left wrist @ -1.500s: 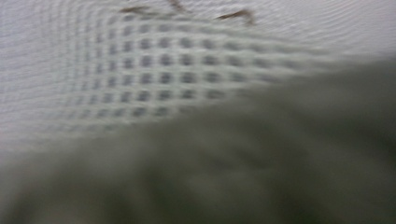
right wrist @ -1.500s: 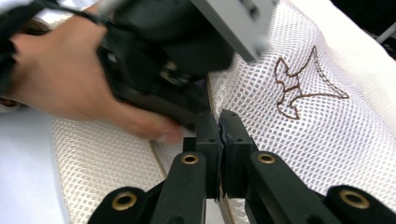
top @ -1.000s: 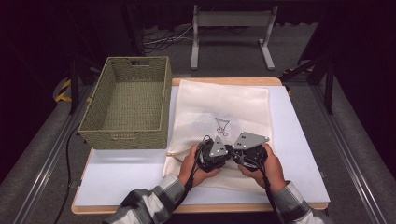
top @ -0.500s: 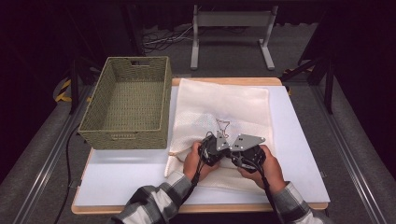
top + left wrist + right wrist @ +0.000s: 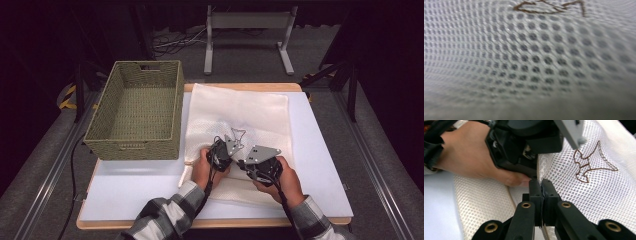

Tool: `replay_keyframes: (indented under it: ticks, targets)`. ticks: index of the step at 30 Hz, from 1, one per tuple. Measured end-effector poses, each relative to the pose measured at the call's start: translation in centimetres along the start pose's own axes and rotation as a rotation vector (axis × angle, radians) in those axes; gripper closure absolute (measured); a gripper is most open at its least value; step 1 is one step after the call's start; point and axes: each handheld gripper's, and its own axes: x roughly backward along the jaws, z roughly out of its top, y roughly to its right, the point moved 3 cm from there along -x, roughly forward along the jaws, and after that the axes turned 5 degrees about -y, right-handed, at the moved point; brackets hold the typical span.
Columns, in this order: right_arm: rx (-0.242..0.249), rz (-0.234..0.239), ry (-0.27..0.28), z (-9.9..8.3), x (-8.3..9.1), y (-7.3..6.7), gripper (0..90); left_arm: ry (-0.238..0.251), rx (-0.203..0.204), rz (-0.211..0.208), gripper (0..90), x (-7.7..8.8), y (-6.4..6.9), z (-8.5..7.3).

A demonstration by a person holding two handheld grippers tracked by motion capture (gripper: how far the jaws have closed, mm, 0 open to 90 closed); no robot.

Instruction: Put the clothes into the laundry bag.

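A white mesh bag (image 5: pixel 250 112) with a brown stitched emblem (image 5: pixel 239 134) lies flat on the white table top. Both hands meet over its near half. My right gripper (image 5: pixel 541 182) is shut, with a thin raised fold of the mesh (image 5: pixel 594 195) pinched between its black jaws. My left gripper (image 5: pixel 534 174) comes in from above, right against that same fold, with its hand behind it. The left gripper view is pressed close to blurred mesh (image 5: pixel 531 62) and the emblem (image 5: pixel 549 6), and its jaws are hidden. From above, the left gripper (image 5: pixel 233 156) and the right gripper (image 5: pixel 246 163) nearly touch.
An empty woven basket (image 5: pixel 135 110) stands on the table's left side, touching the bag's left edge. The white table top (image 5: pixel 320 165) has bare room to the right and front left. A metal stand (image 5: pixel 247 30) sits on the floor beyond the table.
The left hand has slid a little to the right, bringing its gripper up against the right one. The right hand has kept still.
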Motion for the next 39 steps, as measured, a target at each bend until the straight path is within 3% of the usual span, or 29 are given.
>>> replay_keyframes:
  ticks: [1,3,5,6,8,10,11,12,13,14,17,18,23,24,26,28,30,31,33,34,36,39]
  targets:
    - [0.0,0.0,0.004,0.0,0.1,0.1,88.6,0.016,-0.002,-0.026,89.3,0.1,0.1,0.0]
    - [-0.003,-0.005,0.009,0.0,0.2,0.2,88.5,0.028,-0.021,-0.04,88.8,0.4,0.5,0.1]
    - [-0.009,-0.008,0.014,0.0,0.3,0.3,88.6,0.055,-0.037,-0.102,87.0,0.8,1.0,0.1]
    - [-0.01,-0.009,0.016,0.0,0.3,0.3,88.5,0.058,-0.047,-0.1,87.0,0.9,1.2,0.2]
    - [-0.009,-0.012,0.018,0.0,0.3,0.3,88.6,0.066,-0.07,-0.155,86.5,1.1,1.7,0.1]
    - [-0.011,-0.014,0.019,0.0,0.3,0.3,88.5,0.064,-0.072,-0.172,84.5,1.1,1.9,0.0]
    - [-0.013,-0.012,0.02,0.0,0.3,0.3,88.5,0.068,-0.085,-0.245,77.2,1.1,2.3,-0.1]
    - [-0.013,-0.011,0.021,0.0,0.3,0.3,88.5,0.069,-0.101,-0.263,70.8,1.0,2.5,0.0]
    - [-0.016,-0.012,0.02,0.0,0.3,0.3,88.5,0.065,-0.125,-0.25,66.5,1.0,2.8,0.0]
    - [-0.011,-0.009,0.02,0.0,0.3,0.3,88.5,0.072,-0.109,-0.247,64.6,0.9,3.1,0.1]
    - [-0.019,-0.005,0.019,0.0,0.4,0.2,88.5,0.047,-0.123,-0.244,62.5,0.4,3.3,0.2]
    - [-0.012,-0.004,0.018,0.0,0.4,0.2,88.5,0.034,-0.132,-0.246,64.2,0.3,3.2,0.2]
    - [-0.021,0.004,0.004,-0.7,0.4,0.0,88.5,-0.039,-0.147,-0.151,83.0,-0.5,3.2,0.5]
    - [-0.021,0.004,0.004,-0.7,0.4,0.0,88.5,-0.039,-0.147,-0.151,86.0,-0.5,3.2,0.5]
    - [-0.021,0.002,0.0,-0.7,0.4,-0.1,88.5,-0.042,-0.139,-0.127,88.3,-0.7,3.1,0.6]
    - [-0.023,0.002,-0.003,-0.8,0.3,-0.1,88.5,-0.045,-0.144,-0.076,89.1,-0.9,3.0,0.7]
    - [-0.026,0.005,-0.003,-0.9,0.3,-0.1,88.6,-0.033,-0.132,-0.069,89.3,-1.0,2.7,0.8]
    - [-0.026,0.006,-0.003,-0.9,0.3,-0.1,88.5,-0.033,-0.13,-0.044,89.3,-0.9,2.5,0.8]
    - [-0.027,0.005,-0.003,-0.9,0.2,-0.1,88.6,-0.023,-0.092,-0.021,89.4,-1.0,1.8,0.8]
    - [-0.023,0.005,-0.004,-0.9,0.2,-0.1,88.6,-0.025,-0.095,-0.003,89.4,-1.0,1.6,0.8]
    - [-0.023,0.004,-0.009,-0.9,0.1,-0.2,88.7,-0.026,-0.049,0.018,89.5,-0.9,1.1,0.7]
    - [-0.012,0.002,-0.011,-0.9,0.1,-0.3,88.9,-0.029,-0.034,0.049,89.5,-0.8,0.7,0.6]
